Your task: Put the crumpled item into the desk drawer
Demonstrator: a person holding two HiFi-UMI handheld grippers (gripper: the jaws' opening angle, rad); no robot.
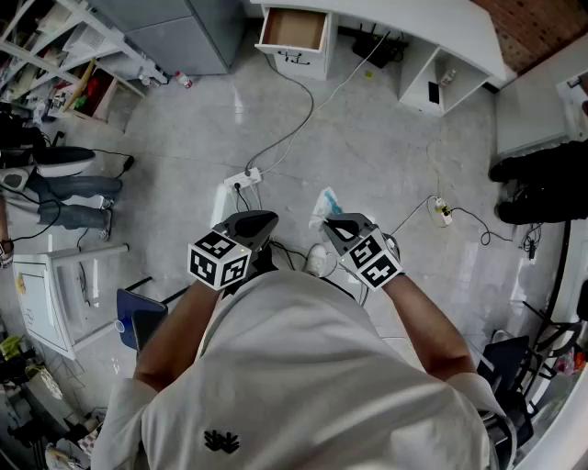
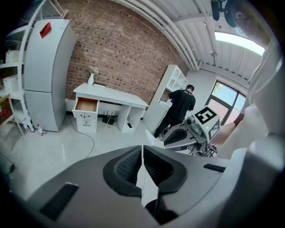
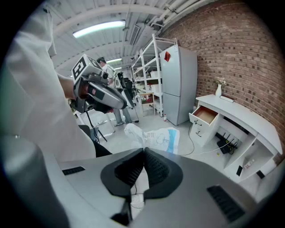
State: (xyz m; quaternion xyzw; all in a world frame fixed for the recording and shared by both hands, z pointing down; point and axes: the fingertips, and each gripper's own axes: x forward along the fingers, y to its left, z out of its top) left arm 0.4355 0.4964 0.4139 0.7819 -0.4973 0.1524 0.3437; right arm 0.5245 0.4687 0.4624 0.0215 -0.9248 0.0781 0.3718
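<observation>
A crumpled white and blue bag (image 1: 324, 206) sticks out past the tips of my right gripper (image 1: 334, 221), which is shut on it. In the right gripper view the bag (image 3: 156, 137) hangs just beyond the closed jaws (image 3: 144, 153). My left gripper (image 1: 265, 218) is beside it at the same height, shut with nothing in it; its pads meet in the left gripper view (image 2: 142, 153). The white desk (image 1: 418, 26) stands far ahead across the floor. Its wooden-lined drawer (image 1: 295, 29) is pulled open, and also shows small in both gripper views (image 2: 86, 105) (image 3: 205, 114).
A power strip (image 1: 243, 178) and cables lie on the grey floor between me and the desk, with another strip (image 1: 443, 213) to the right. A grey fridge (image 1: 175, 32) stands left of the drawer. A person's legs (image 1: 73, 188) are at left, another person (image 1: 542, 184) at right.
</observation>
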